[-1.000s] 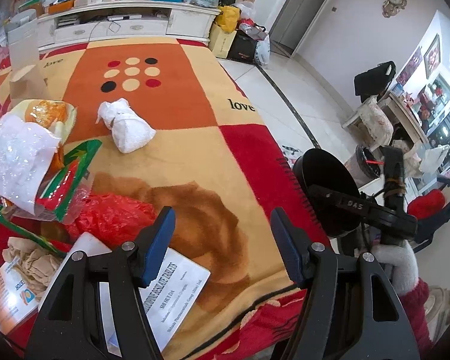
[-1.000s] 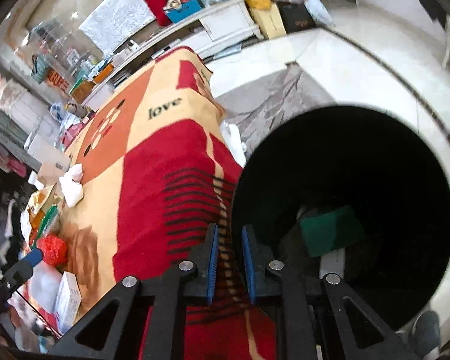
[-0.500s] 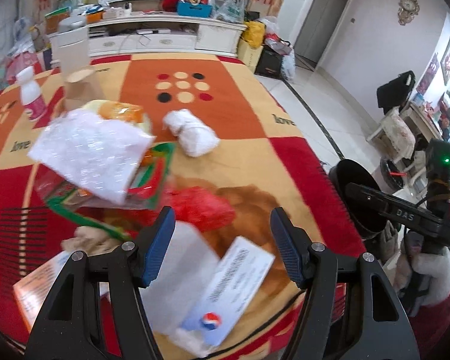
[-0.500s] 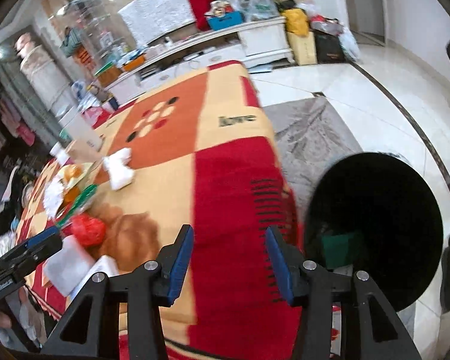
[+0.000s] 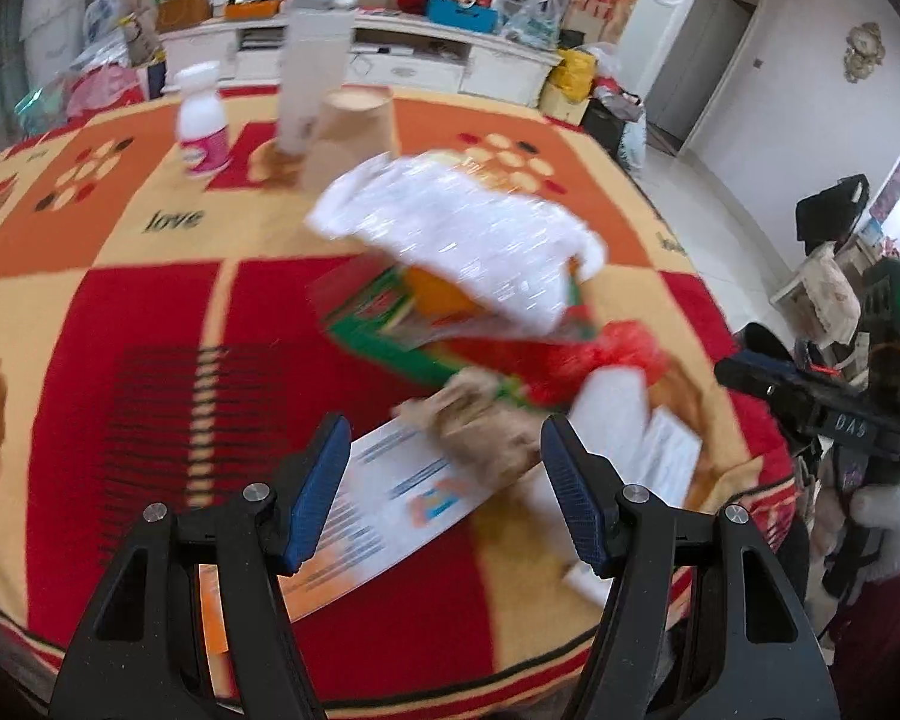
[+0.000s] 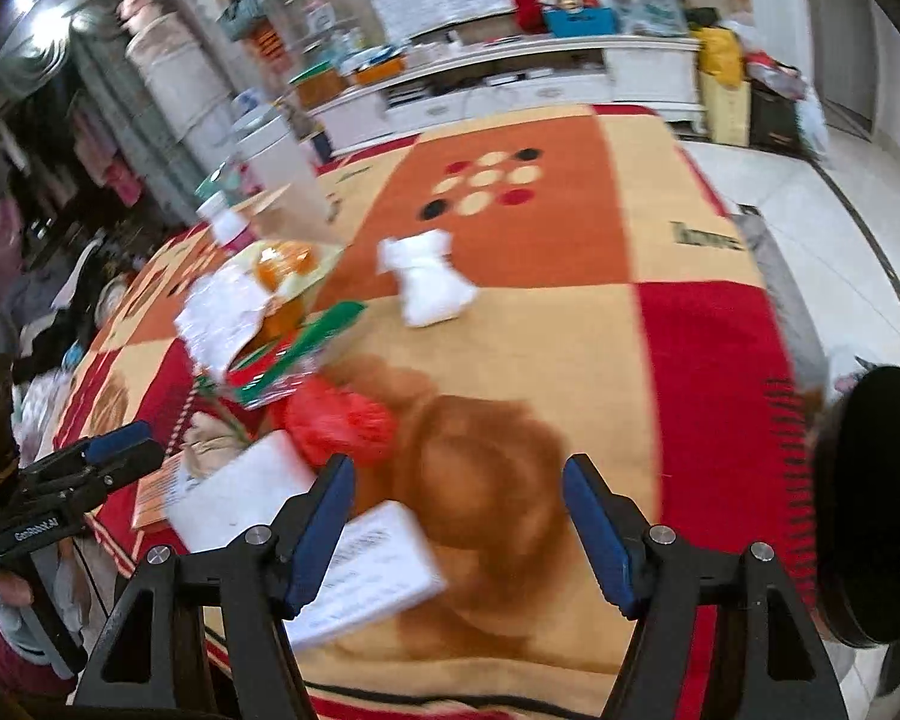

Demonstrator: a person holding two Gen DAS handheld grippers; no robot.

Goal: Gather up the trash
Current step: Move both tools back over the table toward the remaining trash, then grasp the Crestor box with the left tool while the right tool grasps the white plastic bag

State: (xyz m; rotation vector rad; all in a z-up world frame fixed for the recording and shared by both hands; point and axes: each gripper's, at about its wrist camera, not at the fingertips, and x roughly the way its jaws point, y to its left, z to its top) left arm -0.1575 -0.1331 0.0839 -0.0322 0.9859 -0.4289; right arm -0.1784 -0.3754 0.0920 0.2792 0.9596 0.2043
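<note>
A heap of trash lies on the blanket-covered table (image 5: 120,324): a clear crinkled plastic wrap (image 5: 456,234), a green and red snack packet (image 5: 390,318), a red plastic bag (image 6: 336,420), a crumpled brown paper (image 5: 486,426), a printed leaflet (image 5: 384,510), a white box (image 6: 372,570) and a tied white bag (image 6: 429,282). My left gripper (image 5: 444,486) is open and empty just in front of the brown paper. My right gripper (image 6: 459,531) is open and empty above the table's near edge, beside the white box.
A black bin (image 6: 870,498) stands on the floor off the table's right edge. A pink bottle (image 5: 201,126), a tall white container (image 5: 312,72) and a paper cup (image 5: 354,132) stand at the table's far side. A white cabinet (image 6: 510,90) lines the back wall.
The right gripper opened, left the black bin and swung over the table. The left gripper swung left and closer to the trash heap, staying open.
</note>
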